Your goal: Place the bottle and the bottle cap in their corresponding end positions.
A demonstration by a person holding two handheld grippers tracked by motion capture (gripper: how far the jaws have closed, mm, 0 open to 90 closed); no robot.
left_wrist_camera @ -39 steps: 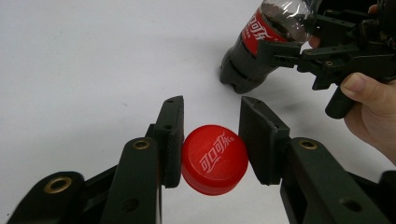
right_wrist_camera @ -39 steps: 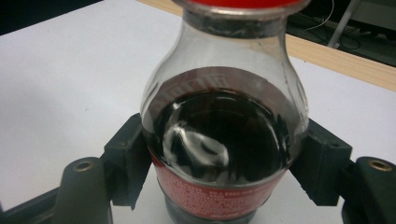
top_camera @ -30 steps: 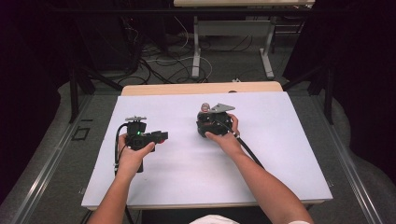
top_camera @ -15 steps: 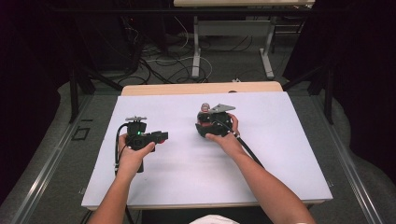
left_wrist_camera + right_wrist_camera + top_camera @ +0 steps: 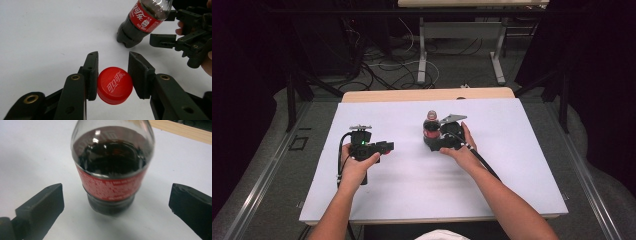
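Upright on the white surface (image 5: pixel 522 165), right of centre – cola bottle (image 5: pixel 430 128), loose between just-opened jaws of right gripper (image 5: pixel 438 136). Red cap (image 5: pixel 114 85) clamped in left gripper (image 5: pixel 384 148), left of the bottle, nearer the open neck.

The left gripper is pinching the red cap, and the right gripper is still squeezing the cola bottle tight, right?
Not quite. The left gripper does pinch the red cap, but the right gripper has just been opening. In the right gripper view its jaws stand wide apart on either side of the cola bottle, touching nothing.
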